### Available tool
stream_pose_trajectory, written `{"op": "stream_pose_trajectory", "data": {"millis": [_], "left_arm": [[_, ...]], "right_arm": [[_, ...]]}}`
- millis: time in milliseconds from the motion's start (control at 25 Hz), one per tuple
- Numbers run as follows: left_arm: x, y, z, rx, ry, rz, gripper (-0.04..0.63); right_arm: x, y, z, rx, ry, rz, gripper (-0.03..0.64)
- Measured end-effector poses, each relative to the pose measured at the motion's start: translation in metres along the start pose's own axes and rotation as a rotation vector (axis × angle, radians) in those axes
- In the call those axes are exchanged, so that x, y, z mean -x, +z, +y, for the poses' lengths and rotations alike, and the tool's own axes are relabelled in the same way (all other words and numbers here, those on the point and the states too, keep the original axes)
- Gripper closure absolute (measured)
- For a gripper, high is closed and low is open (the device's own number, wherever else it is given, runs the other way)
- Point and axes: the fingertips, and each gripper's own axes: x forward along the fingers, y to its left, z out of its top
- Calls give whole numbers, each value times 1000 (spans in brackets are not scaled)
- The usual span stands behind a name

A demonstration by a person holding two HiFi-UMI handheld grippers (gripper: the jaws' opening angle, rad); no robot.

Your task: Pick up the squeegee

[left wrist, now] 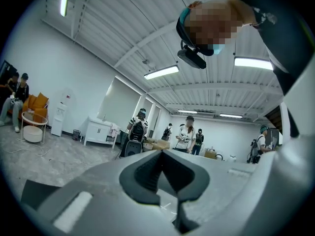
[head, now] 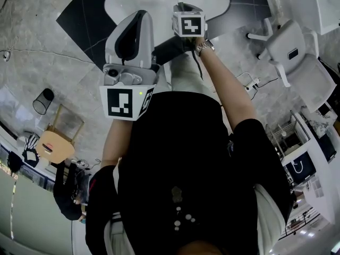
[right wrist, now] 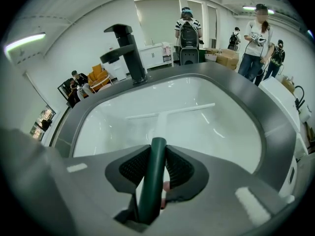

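The squeegee has a dark green handle [right wrist: 153, 181], a white neck and a long white blade [right wrist: 170, 111]. In the right gripper view my right gripper [right wrist: 156, 163] is shut on the green handle, with both ribbed pads pressed against its sides. The blade hangs out in front over the white sink basin [right wrist: 236, 132]; I cannot tell whether it touches the basin. In the head view the right gripper's marker cube [head: 189, 24] is at the sink's near edge. My left gripper [left wrist: 161, 154] points level into the room, its pads together on nothing.
A black faucet [right wrist: 127, 50] stands at the sink's far left rim, and a grey counter [right wrist: 275, 127] surrounds the basin. Several people stand in the room behind. A white chair [head: 297, 62] is at the right and a black bin [head: 43, 101] at the left.
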Motion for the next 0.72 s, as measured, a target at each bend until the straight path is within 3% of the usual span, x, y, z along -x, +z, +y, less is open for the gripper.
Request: {"op": "stream_pose_trajectory", "data": {"millis": [720], "left_arm": [[57, 27, -50, -63, 77, -86, 594]], "right_arm": [[123, 10, -7, 29, 61, -237, 517]]}}
